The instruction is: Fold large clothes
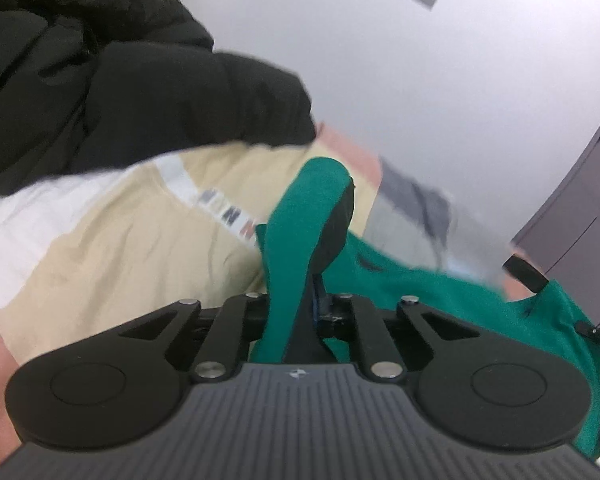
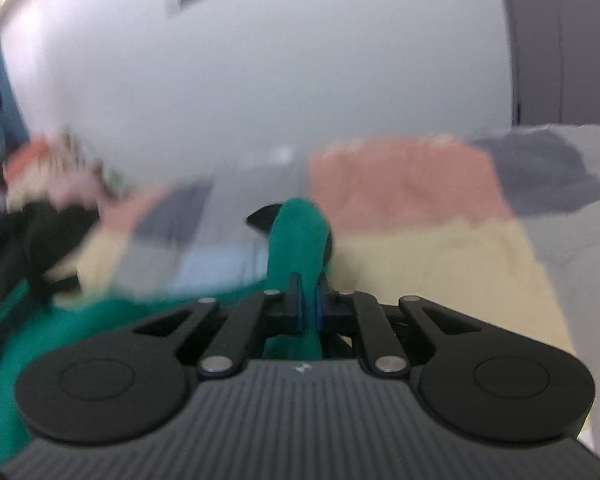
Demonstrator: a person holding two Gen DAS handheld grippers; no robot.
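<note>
A green garment (image 1: pixel 440 292) lies across a bed of spread clothes. In the left wrist view my left gripper (image 1: pixel 320 208) is shut on a fold of that green cloth, which wraps over the fingers and hides most of them. The cloth runs off to the right. In the right wrist view, which is blurred, my right gripper (image 2: pixel 300 220) is shut on another fold of the green garment (image 2: pixel 300 236). More of the green cloth trails to the lower left there.
A black padded jacket (image 1: pixel 100 80) lies at the upper left of the left wrist view. Beige (image 1: pixel 132 240), pink (image 2: pixel 404 184) and grey (image 2: pixel 540 176) clothes lie spread beneath. A pale wall (image 1: pixel 420 60) stands behind and dark cabinets (image 1: pixel 580 200) at the right.
</note>
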